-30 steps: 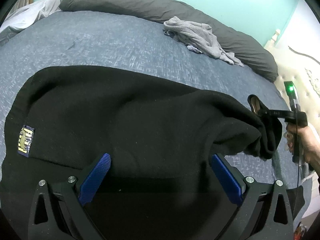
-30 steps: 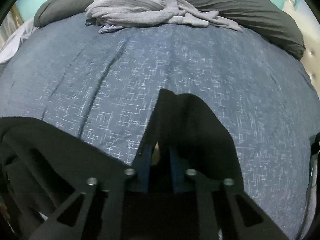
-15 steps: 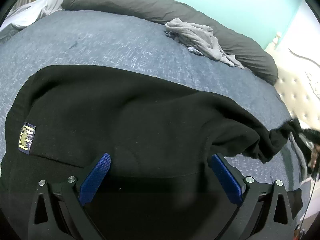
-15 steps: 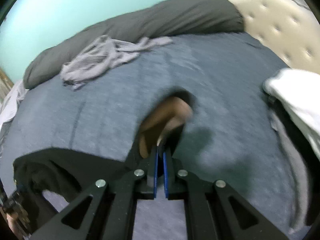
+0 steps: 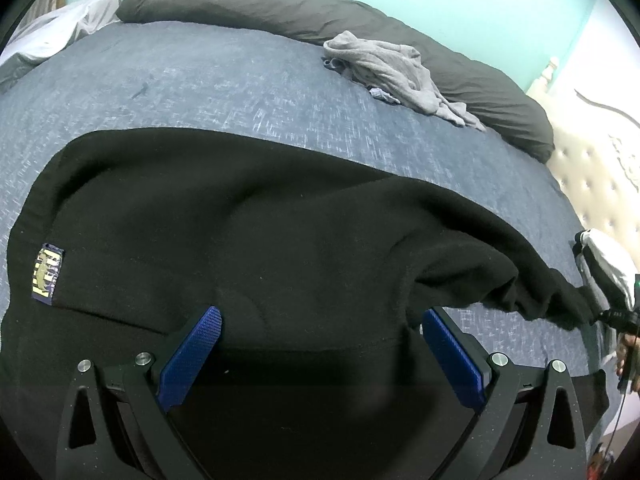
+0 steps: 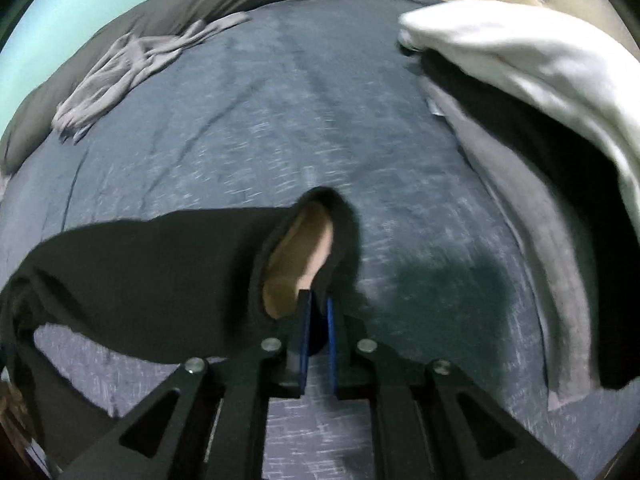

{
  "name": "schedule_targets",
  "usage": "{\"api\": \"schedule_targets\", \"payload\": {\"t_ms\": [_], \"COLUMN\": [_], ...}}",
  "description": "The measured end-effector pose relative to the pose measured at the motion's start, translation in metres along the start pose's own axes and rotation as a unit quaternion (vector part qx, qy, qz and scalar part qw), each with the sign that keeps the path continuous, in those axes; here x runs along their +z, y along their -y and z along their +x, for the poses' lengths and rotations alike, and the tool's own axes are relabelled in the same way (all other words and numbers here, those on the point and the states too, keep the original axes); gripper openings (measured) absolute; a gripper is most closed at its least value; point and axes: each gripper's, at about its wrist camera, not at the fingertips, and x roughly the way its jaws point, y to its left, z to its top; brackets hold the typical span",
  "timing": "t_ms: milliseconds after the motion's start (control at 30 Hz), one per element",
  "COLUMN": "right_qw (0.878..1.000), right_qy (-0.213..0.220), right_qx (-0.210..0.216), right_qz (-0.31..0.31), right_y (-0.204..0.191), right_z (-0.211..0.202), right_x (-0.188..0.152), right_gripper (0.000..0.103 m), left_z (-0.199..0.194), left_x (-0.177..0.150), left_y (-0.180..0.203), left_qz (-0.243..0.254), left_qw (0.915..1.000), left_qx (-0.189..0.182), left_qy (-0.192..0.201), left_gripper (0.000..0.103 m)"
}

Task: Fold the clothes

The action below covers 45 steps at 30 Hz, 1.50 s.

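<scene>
Over the black sweatshirt (image 5: 248,240), left fingers (image 5: 192,354) spread; right fingers (image 6: 306,332) pinch its cuff (image 6: 312,240).

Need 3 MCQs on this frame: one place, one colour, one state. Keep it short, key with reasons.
1. Where does the crumpled light grey garment lie?
A. on the black sweatshirt
B. on the blue bed cover beside the long dark grey pillow
C. on the white tufted headboard

2. What colour are the left gripper pads?
A. blue
B. red
C. white

3. How does the right gripper stand?
A. jaws wide apart, holding nothing
B. out of sight
C. jaws closed on the cuff of the black sweatshirt sleeve

Key: 1 B, it rests on the blue bed cover against the long dark grey pillow. 2 A, both pads show blue. 3 C, the jaws pinch the cuff edge, its tan lining showing.
</scene>
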Motion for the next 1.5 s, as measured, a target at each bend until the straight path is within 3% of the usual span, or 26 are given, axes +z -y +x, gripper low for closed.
{"api": "schedule_targets", "payload": {"t_ms": [100, 133, 167, 233, 433, 500, 533, 567, 633, 933, 1233, 1500], "right_qw": [1.0, 1.0, 1.0, 1.0, 0.999, 0.999, 0.999, 0.999, 1.0, 0.997, 0.994, 0.99], "right_qy": [0.0, 0.001, 0.001, 0.001, -0.024, -0.028, -0.032, -0.036, -0.028, 0.041, 0.013, 0.017], "right_qx": [-0.006, -0.008, -0.01, 0.012, 0.023, 0.022, 0.021, 0.014, 0.005, -0.059, -0.113, -0.143], "right_qz": [0.01, 0.014, 0.017, 0.016, 0.007, 0.005, 0.004, 0.004, 0.003, -0.002, -0.003, -0.01], "right_y": [0.007, 0.009, 0.012, 0.007, -0.005, -0.005, -0.004, -0.002, 0.002, 0.032, 0.042, 0.04], "right_z": [-0.003, -0.004, -0.005, -0.003, 0.021, 0.029, 0.033, 0.038, 0.035, -0.005, 0.019, 0.015], "right_x": [-0.003, -0.004, -0.005, -0.004, -0.007, -0.011, -0.011, -0.012, -0.009, 0.025, 0.026, 0.03], "right_gripper": [0.015, 0.023, 0.038, 0.049, 0.049, 0.039, 0.021, 0.011, 0.006, 0.004, 0.004, 0.004], "left_z": [0.0, 0.0, 0.0, 0.0, 0.001, 0.001, 0.002, 0.003, 0.004, 0.006, 0.003, 0.0], "left_x": [0.001, 0.001, 0.001, 0.001, 0.0, 0.0, 0.0, 0.0, -0.001, -0.003, -0.002, 0.0], "left_y": [0.001, 0.001, 0.001, 0.002, 0.003, 0.004, 0.004, 0.004, 0.004, 0.007, 0.004, 0.003], "left_qz": [0.002, 0.002, 0.002, 0.003, 0.006, 0.007, 0.008, 0.008, 0.01, 0.017, 0.017, 0.018], "left_qw": [1.0, 1.0, 1.0, 1.0, 1.0, 1.0, 1.0, 1.0, 0.9999, 0.9998, 0.9998, 0.9998], "left_qx": [0.0, 0.001, 0.001, 0.0, 0.0, 0.002, 0.002, 0.002, 0.003, 0.005, 0.007, 0.009], "left_qy": [0.001, 0.001, 0.002, 0.002, 0.0, 0.0, -0.001, -0.002, -0.004, -0.007, -0.005, -0.001], "left_gripper": [0.103, 0.103, 0.103, 0.103, 0.103, 0.103, 0.103, 0.103, 0.103, 0.103, 0.103, 0.103]}}
